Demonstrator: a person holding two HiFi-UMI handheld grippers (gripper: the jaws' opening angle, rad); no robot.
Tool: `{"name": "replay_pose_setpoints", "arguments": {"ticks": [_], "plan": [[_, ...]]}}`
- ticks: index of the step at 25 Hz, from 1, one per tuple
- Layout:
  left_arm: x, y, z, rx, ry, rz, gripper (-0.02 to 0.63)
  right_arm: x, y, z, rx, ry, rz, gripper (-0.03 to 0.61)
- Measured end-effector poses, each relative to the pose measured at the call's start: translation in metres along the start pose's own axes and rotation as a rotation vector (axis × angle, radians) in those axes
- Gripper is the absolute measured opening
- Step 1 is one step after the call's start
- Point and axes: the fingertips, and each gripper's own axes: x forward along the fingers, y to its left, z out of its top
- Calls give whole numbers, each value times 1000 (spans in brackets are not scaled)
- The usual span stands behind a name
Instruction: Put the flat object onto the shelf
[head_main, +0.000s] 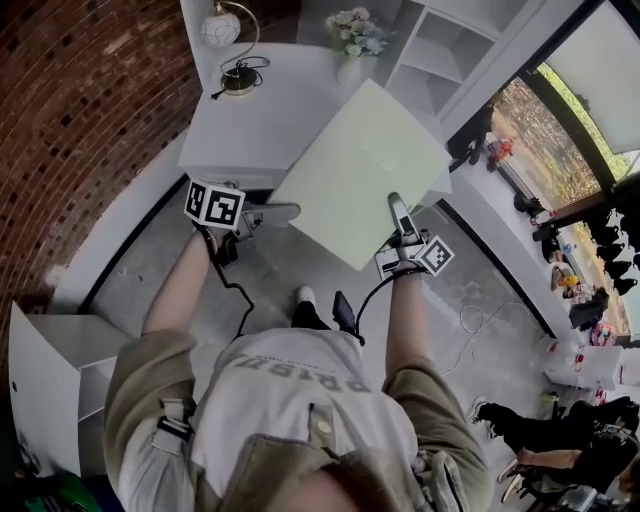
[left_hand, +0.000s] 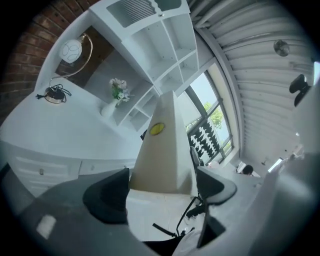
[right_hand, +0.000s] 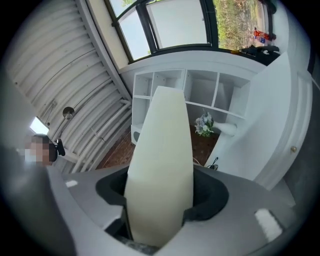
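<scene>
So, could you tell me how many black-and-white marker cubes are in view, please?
2. One black-and-white marker cube sits on the left tongs, the other on the right tongs, which hold the pale green flat panel. None seems hidden.

shelf (head_main: 440, 58) cropped (head view), yellow mark (left_hand: 156, 129) illegible
</scene>
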Motion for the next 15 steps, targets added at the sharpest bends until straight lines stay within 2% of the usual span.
{"name": "replay_pose_setpoints", "arguments": {"ticks": [6,9,15], "plan": [[17,21,25,-113,-144,32,430,44,-19,38,-36,95,11,290],[20,34,28,-171,-185,45,430,63,-30,51,-26,108,10,290],[66,30,25,-283,-234,-12,430,99,-51,72,10,119,19,290]]}}
